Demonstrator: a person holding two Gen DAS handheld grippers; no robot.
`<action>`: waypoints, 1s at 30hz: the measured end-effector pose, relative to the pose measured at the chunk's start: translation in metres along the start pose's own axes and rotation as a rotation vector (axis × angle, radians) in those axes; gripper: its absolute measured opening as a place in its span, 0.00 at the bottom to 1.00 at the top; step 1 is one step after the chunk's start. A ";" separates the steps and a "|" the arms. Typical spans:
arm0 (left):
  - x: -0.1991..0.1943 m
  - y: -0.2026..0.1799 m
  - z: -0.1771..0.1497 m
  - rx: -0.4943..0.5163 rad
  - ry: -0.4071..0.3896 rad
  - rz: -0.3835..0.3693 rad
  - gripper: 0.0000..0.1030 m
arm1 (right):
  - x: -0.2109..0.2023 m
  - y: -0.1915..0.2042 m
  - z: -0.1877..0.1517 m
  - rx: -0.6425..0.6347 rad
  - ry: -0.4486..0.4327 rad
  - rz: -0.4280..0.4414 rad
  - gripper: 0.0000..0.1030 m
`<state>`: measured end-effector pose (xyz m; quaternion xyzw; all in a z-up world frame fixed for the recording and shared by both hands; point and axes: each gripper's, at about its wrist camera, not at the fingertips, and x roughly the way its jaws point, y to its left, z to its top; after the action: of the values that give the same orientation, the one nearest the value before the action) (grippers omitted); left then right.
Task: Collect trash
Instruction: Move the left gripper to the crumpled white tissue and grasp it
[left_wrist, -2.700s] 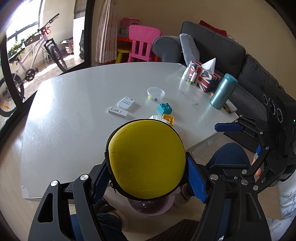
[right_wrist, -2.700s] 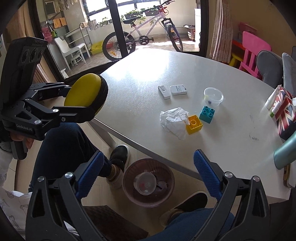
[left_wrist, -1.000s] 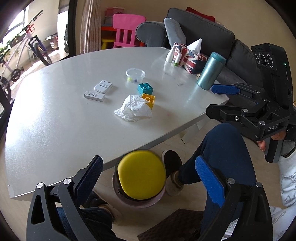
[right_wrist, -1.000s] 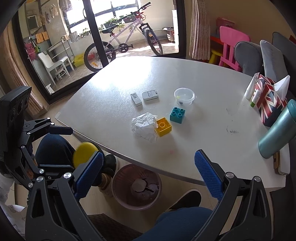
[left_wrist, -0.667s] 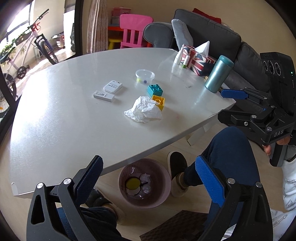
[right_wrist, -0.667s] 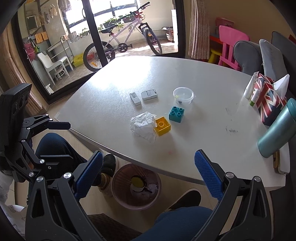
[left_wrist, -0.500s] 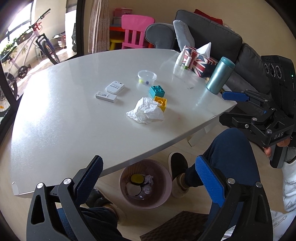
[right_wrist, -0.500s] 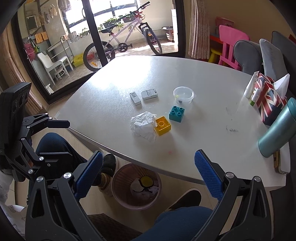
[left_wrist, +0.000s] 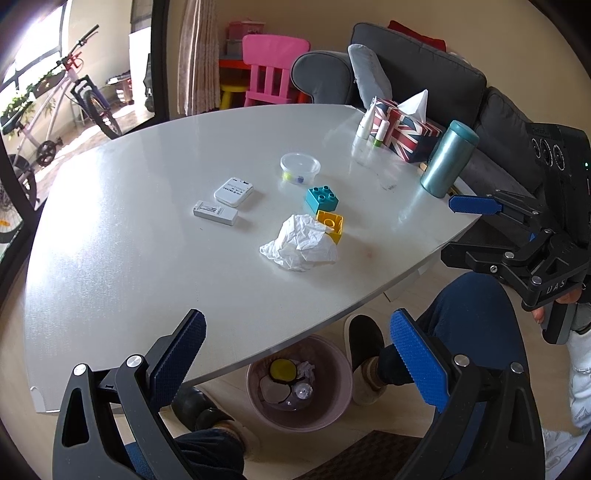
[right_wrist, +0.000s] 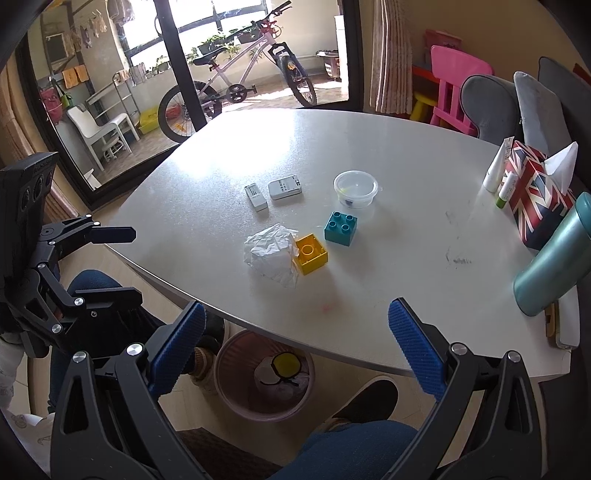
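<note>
Left gripper (left_wrist: 295, 354) jaws apart, empty; right gripper (right_wrist: 295, 339) likewise; both hang off the table's near edge above the bin (left_wrist: 332, 406); the tissue (left_wrist: 301, 245) lies ahead on the table (left_wrist: 129, 258), touching the yellow block (left_wrist: 331, 223), about equally near either gripper.

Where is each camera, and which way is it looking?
Left wrist view: it sits on the left gripper, open and empty, looking over the near table edge toward the sofa; the person's leg, shoes and the right gripper show.
Right wrist view: it sits on the right gripper, also open, looking across the table toward the bicycle; a knee and the left gripper show.
Both see the crumpled tissue, the toy blocks and the pink bin below the table.
</note>
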<state>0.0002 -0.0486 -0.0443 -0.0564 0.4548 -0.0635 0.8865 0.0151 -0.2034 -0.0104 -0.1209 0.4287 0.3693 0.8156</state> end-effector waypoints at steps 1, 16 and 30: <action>0.002 0.000 0.002 0.002 0.001 0.000 0.93 | 0.001 -0.001 0.001 0.001 0.000 -0.002 0.95; 0.047 0.006 0.032 0.032 0.053 -0.011 0.93 | 0.024 -0.019 0.006 0.020 0.047 -0.033 0.95; 0.100 0.010 0.046 0.034 0.121 -0.011 0.93 | 0.034 -0.034 0.004 0.047 0.074 -0.046 0.95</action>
<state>0.0962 -0.0527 -0.0987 -0.0398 0.5059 -0.0795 0.8580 0.0537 -0.2079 -0.0386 -0.1248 0.4641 0.3355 0.8102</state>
